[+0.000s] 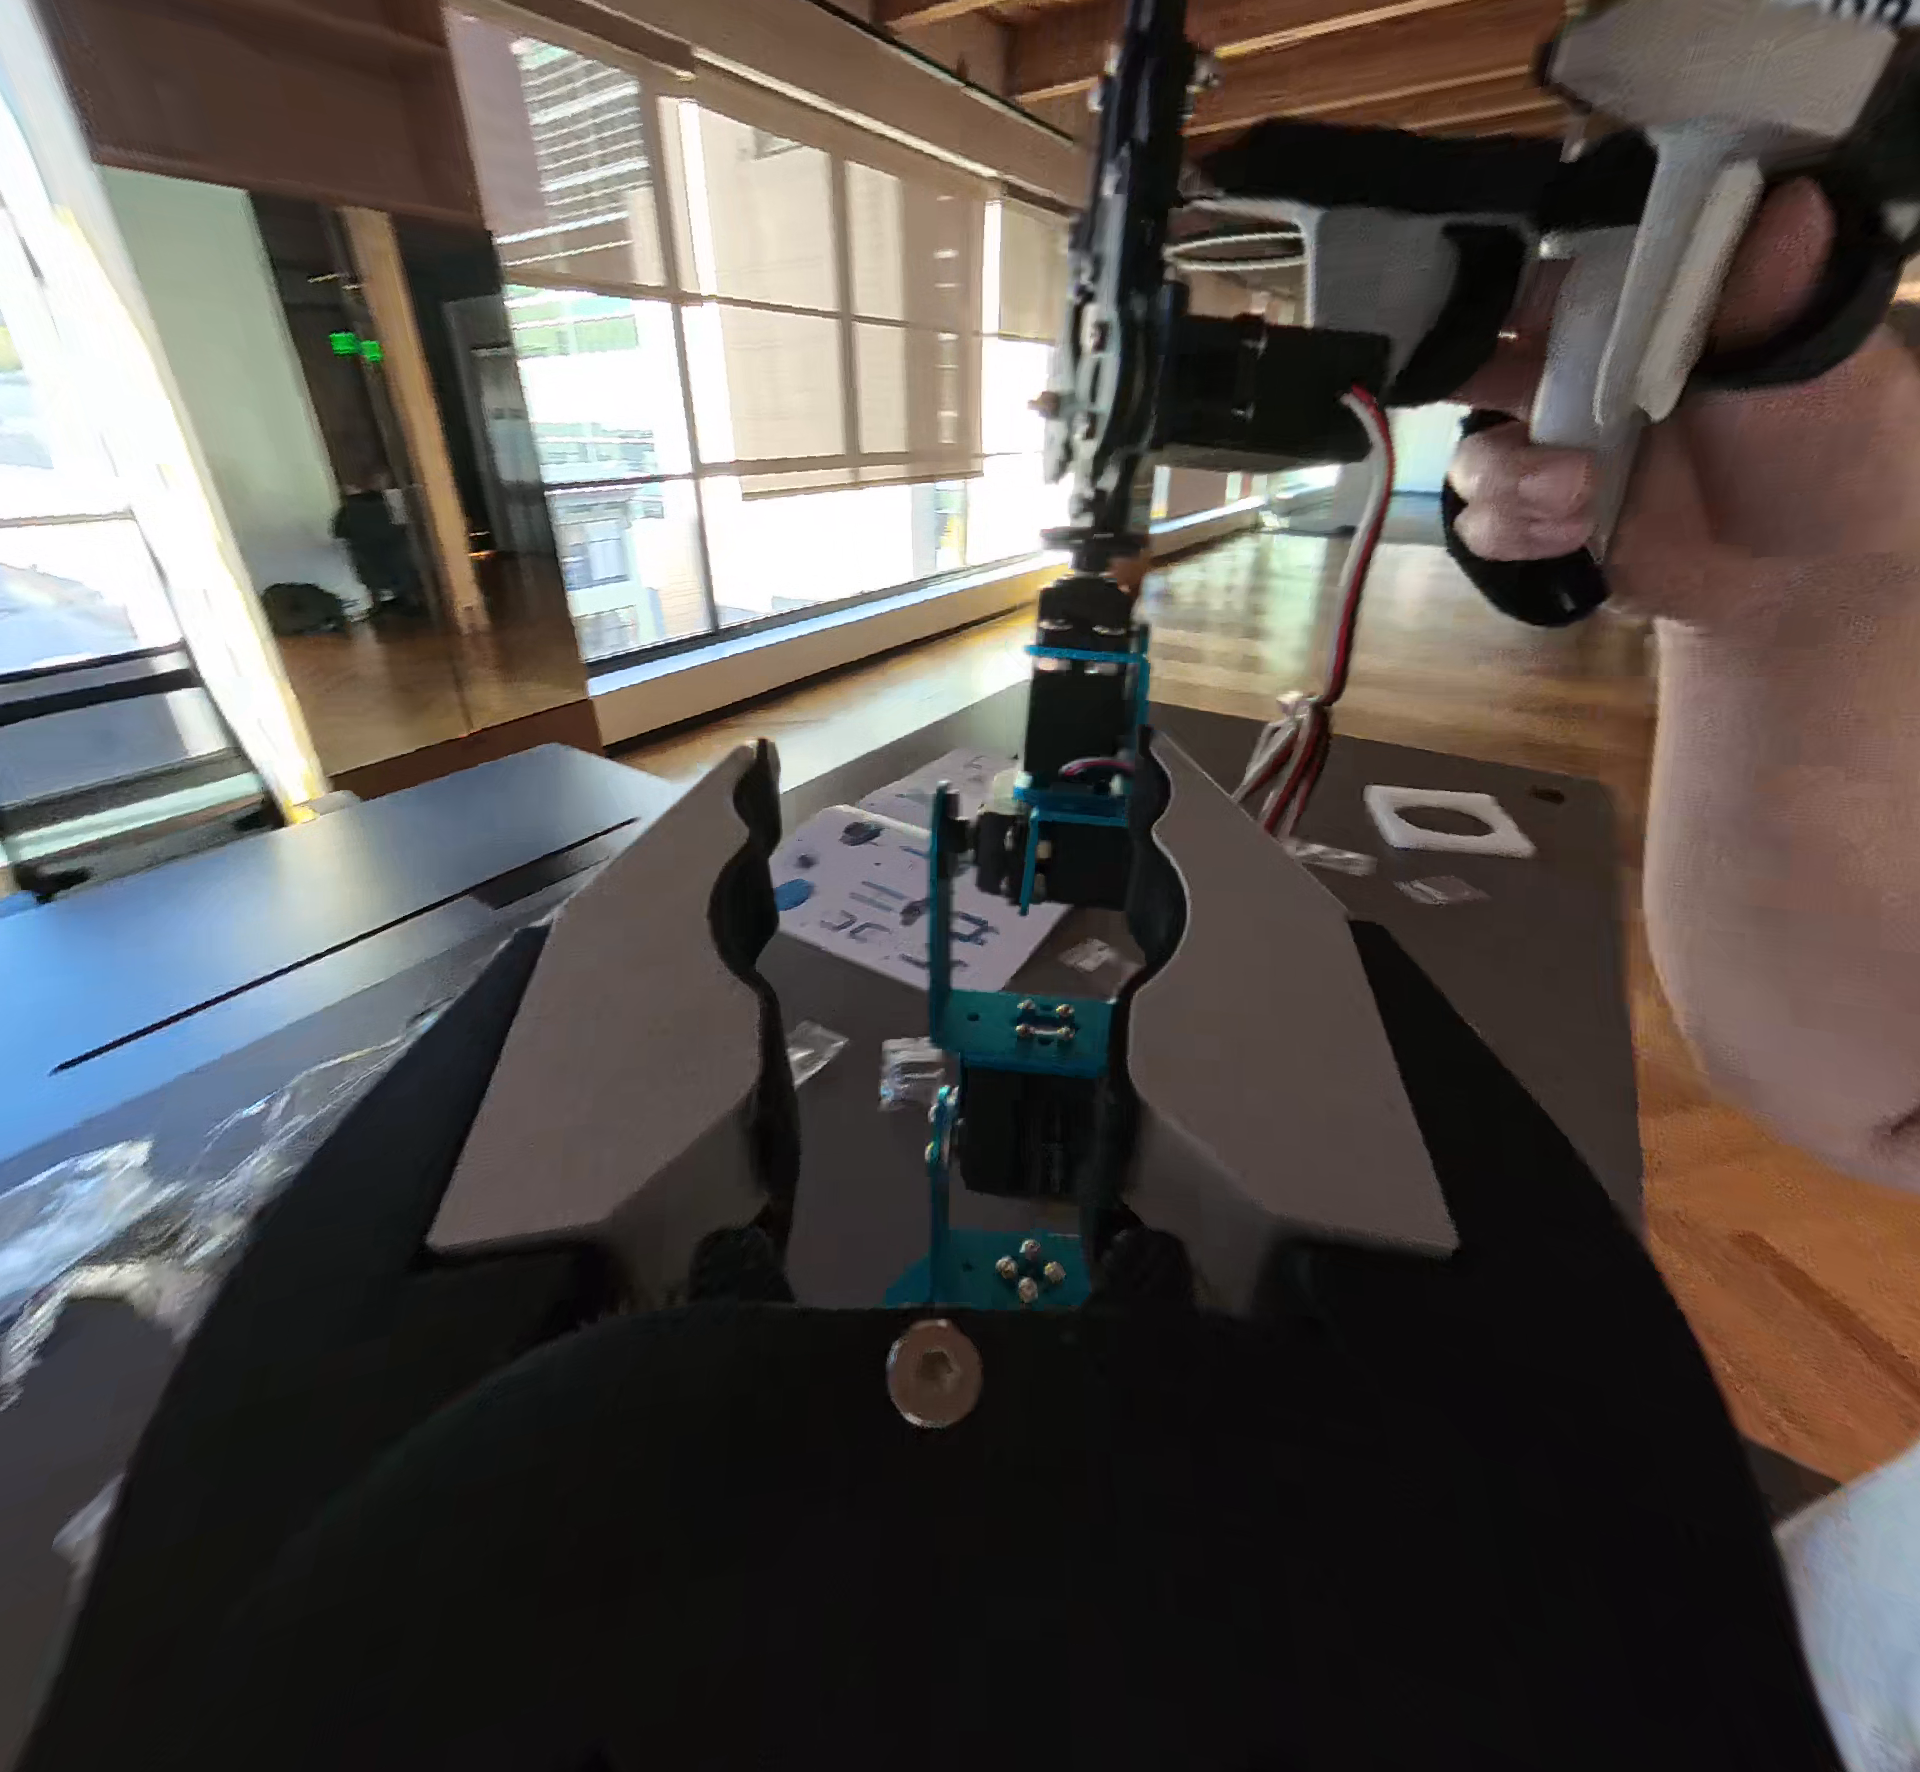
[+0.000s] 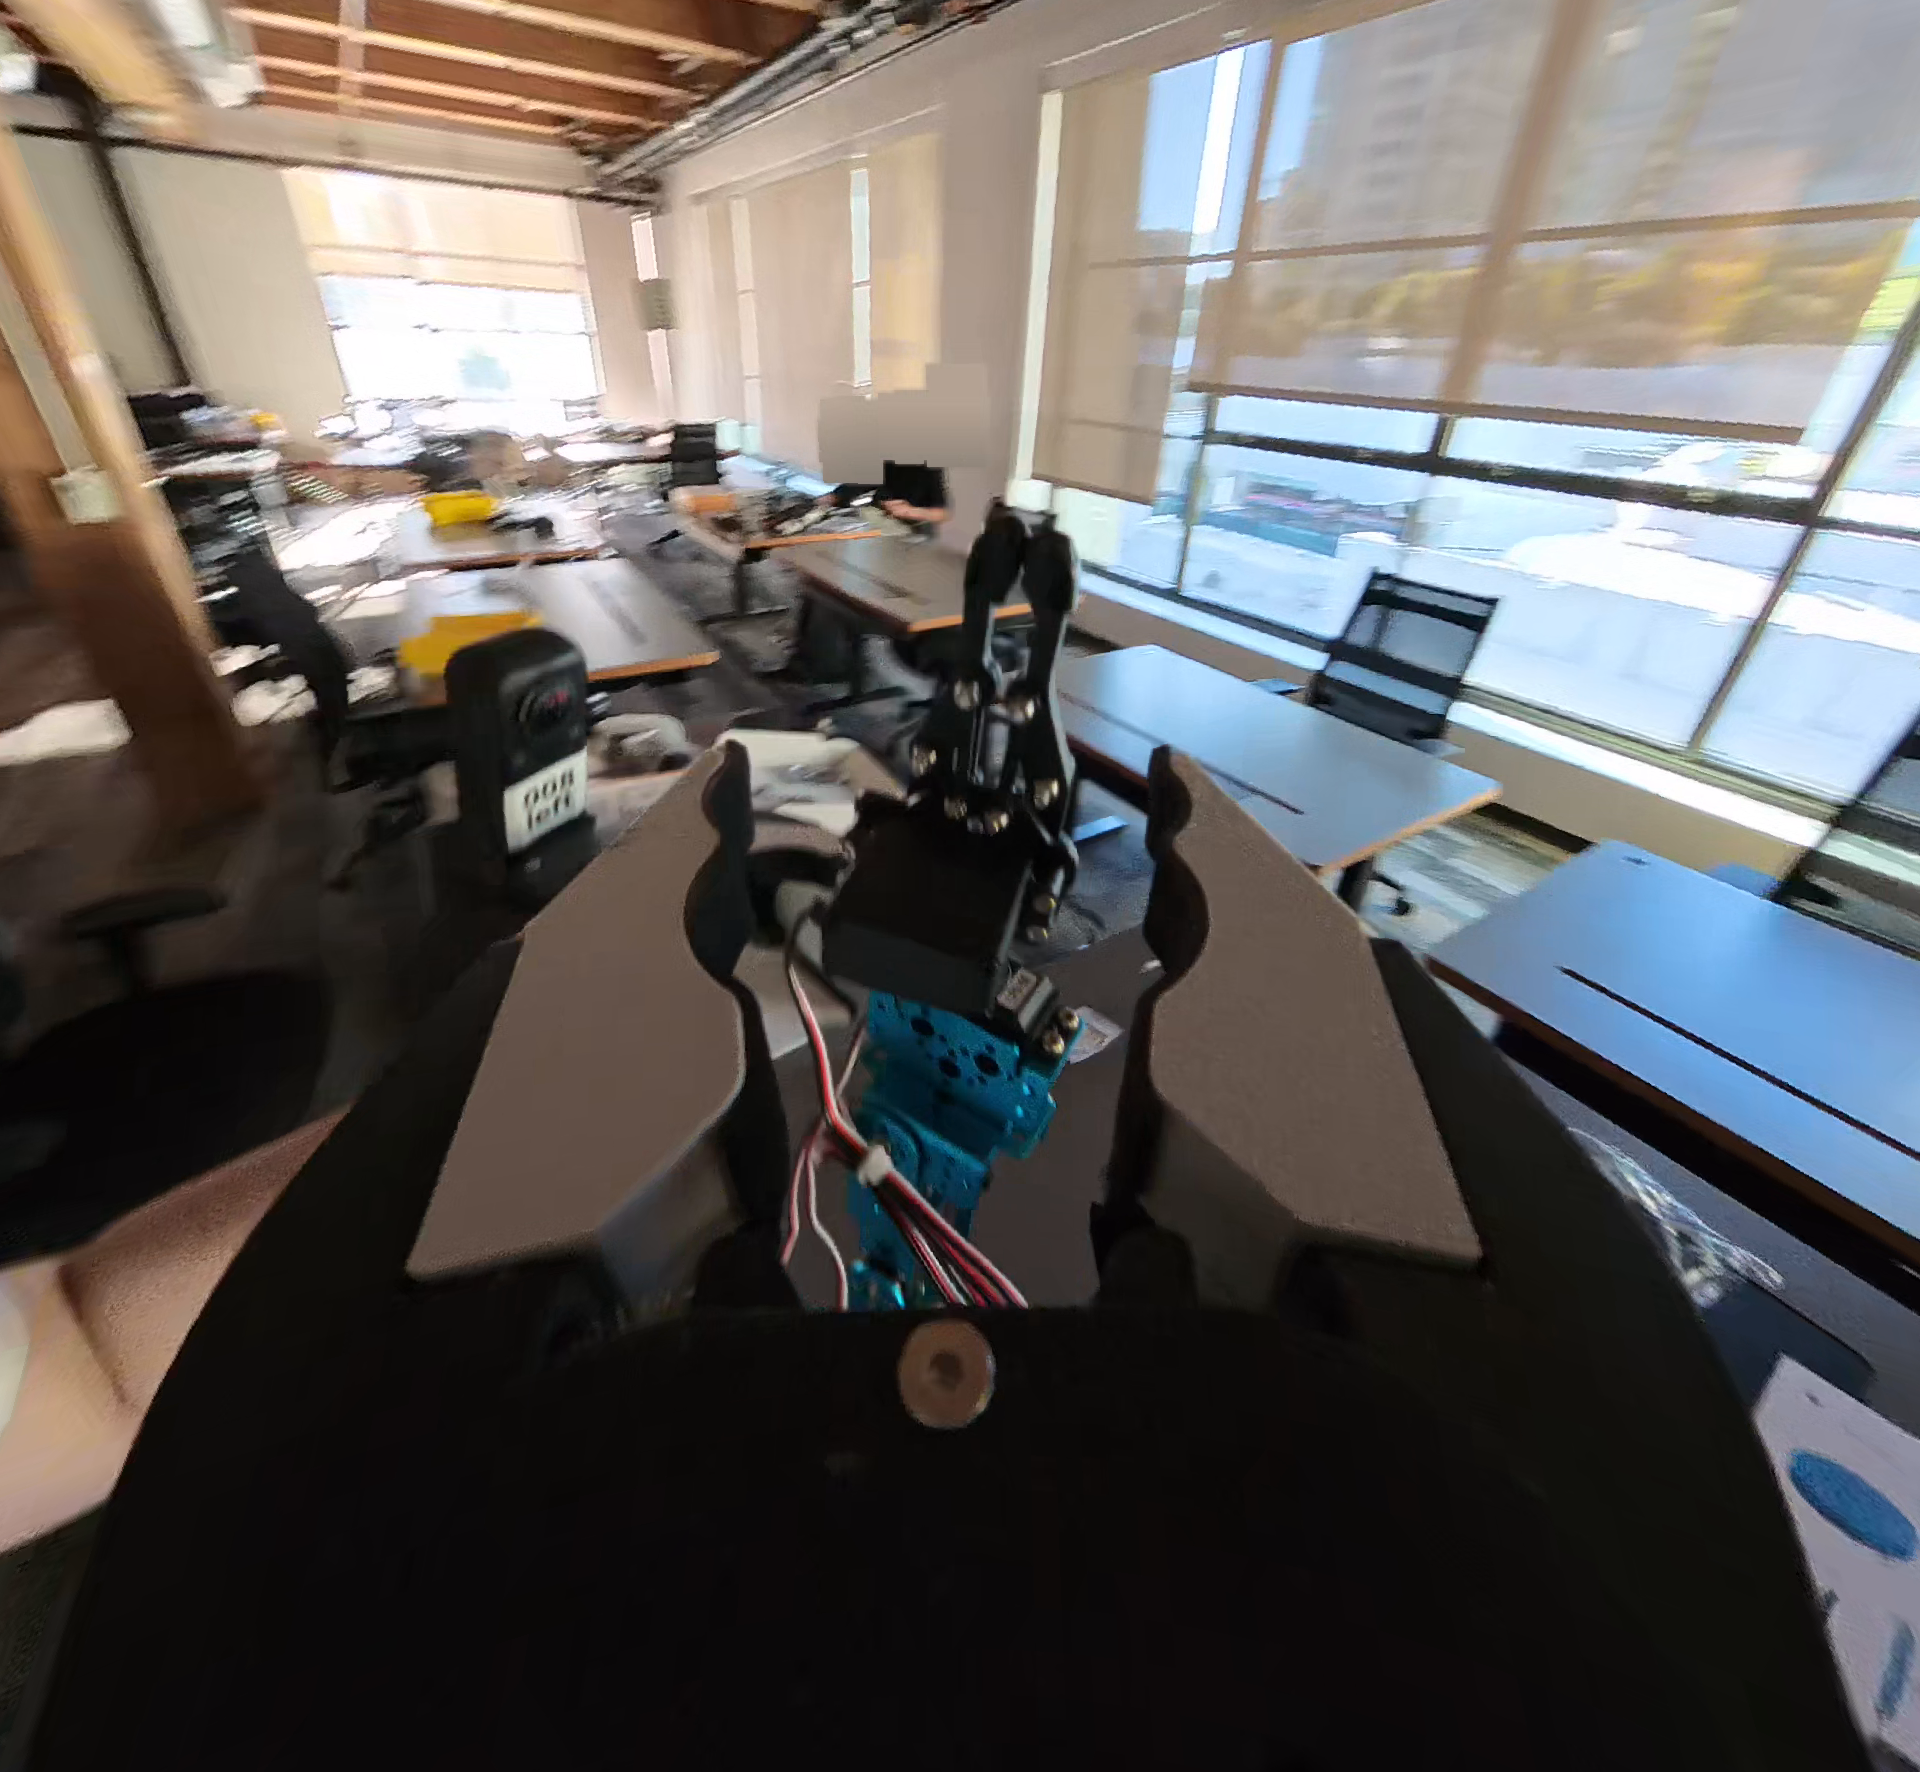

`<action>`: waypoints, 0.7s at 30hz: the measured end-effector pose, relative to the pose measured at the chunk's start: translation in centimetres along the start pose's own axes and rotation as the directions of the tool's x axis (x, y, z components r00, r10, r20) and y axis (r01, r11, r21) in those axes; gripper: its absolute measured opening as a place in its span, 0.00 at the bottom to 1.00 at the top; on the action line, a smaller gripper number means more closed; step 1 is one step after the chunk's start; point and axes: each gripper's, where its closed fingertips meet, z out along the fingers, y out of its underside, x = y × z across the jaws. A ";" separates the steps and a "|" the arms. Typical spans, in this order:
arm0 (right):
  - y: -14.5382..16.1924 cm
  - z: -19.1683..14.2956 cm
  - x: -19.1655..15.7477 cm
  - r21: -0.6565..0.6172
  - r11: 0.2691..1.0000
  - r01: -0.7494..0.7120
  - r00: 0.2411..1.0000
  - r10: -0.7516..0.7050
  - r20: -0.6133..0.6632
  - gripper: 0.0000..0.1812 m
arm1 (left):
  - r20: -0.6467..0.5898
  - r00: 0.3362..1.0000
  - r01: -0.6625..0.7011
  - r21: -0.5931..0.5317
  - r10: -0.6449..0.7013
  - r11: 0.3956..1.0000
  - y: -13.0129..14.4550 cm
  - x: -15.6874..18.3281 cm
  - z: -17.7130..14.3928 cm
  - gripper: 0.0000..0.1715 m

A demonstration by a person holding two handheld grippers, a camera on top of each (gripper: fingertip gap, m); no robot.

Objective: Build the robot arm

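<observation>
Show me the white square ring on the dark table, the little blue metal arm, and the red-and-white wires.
White square ring (image 1: pixel 1449 820), left wrist view, near edge.
Blue metal arm (image 1: pixel 1023 1024), left wrist view, middle bracket.
Red-and-white wires (image 2: pixel 831 1135), right wrist view, mid-bundle.

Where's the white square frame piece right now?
In the left wrist view, the white square frame lies flat on the dark table, far right, beyond the small robot arm and near its dangling wires.

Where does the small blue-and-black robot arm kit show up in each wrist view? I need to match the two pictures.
Left wrist view: the robot arm kit rises up the centre between the left gripper fingers, to the top edge.
Right wrist view: centre, between the right gripper fingers, black claw topmost.
Shared landmark: its red-white wire bundle.
</observation>
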 end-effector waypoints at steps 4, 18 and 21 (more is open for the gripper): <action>-0.3 1.8 0.0 -0.073 0.996 0.049 0.960 -0.067 -0.270 0.41 | -0.146 0.989 -0.015 0.038 0.021 0.999 -1.0 1.0 1.1 0.36; 4.5 4.1 2.5 -0.446 0.875 -0.188 0.606 -0.254 -0.754 0.32 | -0.195 0.981 0.006 0.056 0.005 0.998 0.6 2.8 3.4 0.17; 4.4 4.0 3.1 -0.435 0.876 -0.209 0.547 -0.264 -0.795 0.26 | -0.100 0.993 -0.062 0.076 0.070 0.995 0.6 2.7 3.2 0.14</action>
